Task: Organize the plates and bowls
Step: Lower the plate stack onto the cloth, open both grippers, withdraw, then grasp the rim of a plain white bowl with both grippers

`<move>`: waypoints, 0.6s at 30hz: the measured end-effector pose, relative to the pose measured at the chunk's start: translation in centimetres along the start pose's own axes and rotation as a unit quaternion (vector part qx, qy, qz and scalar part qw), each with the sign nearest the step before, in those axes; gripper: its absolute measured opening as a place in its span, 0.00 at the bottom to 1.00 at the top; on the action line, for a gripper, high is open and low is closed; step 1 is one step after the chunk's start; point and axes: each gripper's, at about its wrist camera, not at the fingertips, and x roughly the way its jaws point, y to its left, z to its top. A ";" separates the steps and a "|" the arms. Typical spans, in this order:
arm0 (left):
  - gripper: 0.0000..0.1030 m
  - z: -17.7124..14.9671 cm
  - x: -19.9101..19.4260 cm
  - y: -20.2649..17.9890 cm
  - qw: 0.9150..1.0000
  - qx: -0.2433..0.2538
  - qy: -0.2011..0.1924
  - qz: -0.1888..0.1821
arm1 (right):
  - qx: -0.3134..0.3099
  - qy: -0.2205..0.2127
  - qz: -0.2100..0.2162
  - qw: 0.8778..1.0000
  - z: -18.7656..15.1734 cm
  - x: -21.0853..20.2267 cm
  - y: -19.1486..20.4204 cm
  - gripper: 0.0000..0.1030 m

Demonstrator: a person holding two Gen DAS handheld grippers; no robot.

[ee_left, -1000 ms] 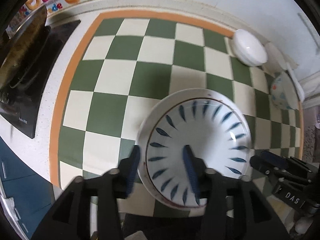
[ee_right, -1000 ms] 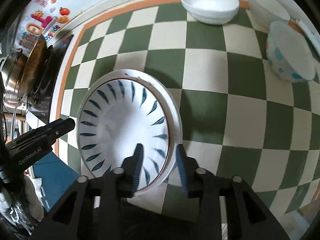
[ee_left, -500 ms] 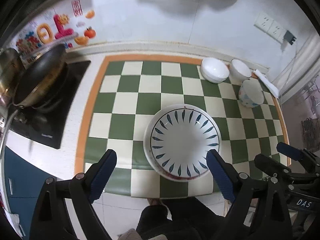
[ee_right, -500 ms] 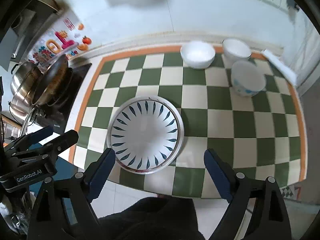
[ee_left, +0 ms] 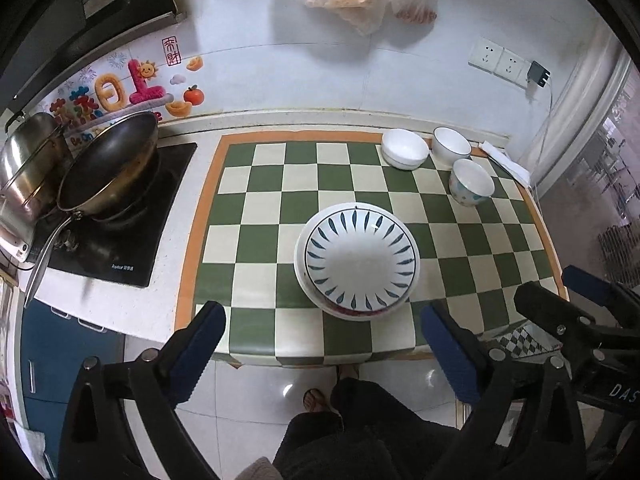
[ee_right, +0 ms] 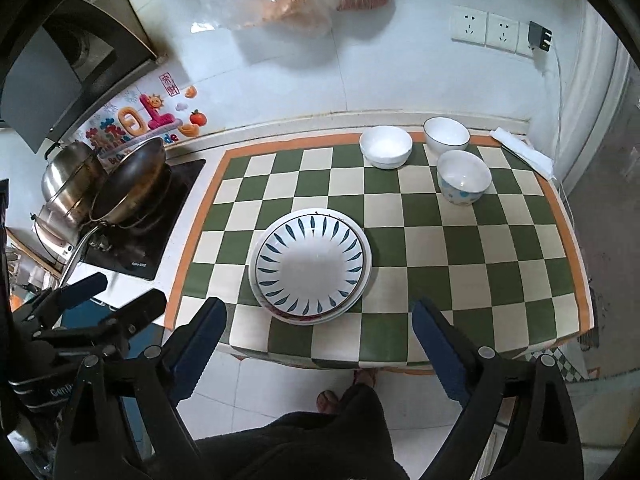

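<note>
The stack of plates (ee_left: pixel 356 264) sits at the centre of my left view, on the green-and-cream checked mat (ee_left: pixel 264 208) that covers the bench, with the blue-leaf plate (ee_right: pixel 310 262) on top and a plain rim and a reddish edge showing beneath it. It lies straight ahead of both pairs of fingers and beyond their tips, touching neither. A plate is round, so no axis matters; what counts is which hand is closer to what remains. Three bowls stand apart from one another at the upper right of the mat: a wide white bowl (ee_right: pixel 385 151), a rimmed white bowl (ee_right: pixel 446 135) and a spotted bowl (ee_right: pixel 463 178). They lie ahead and to the right, so I judge my right gripper (ee_right: pixel 316 344) the nearer one for gathering them, likely the next step.

My left gripper (ee_left: pixel 324 348) is spread wide and empty, and the right one is the same, both held back over the floor at the bench's near edge. A second ago each pair was pinched on the top plate's near rim, low over it; since then I have let go, spread both pairs and pulled up and back, so the stack now looks small.

A wok (ee_left: pixel 108 164) and a steel pot (ee_left: pixel 24 176) sit at the left on the stove.
</note>
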 end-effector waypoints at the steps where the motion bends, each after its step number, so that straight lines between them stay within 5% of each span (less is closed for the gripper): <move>1: 0.97 -0.2 -0.2 0.0 1.000 0.000 0.000 -0.003 | 0.000 0.000 0.002 1.000 -0.2 -0.3 0.1 0.93; 10: 0.97 0.1 0.0 -0.5 1.000 -0.002 -0.002 -0.005 | 0.013 0.011 0.020 1.000 0.3 0.5 -1.1 0.94; 18: 0.97 5.6 4.9 -2.9 1.000 -0.010 -0.002 0.004 | 0.058 0.032 0.069 0.995 5.6 6.3 -6.9 0.94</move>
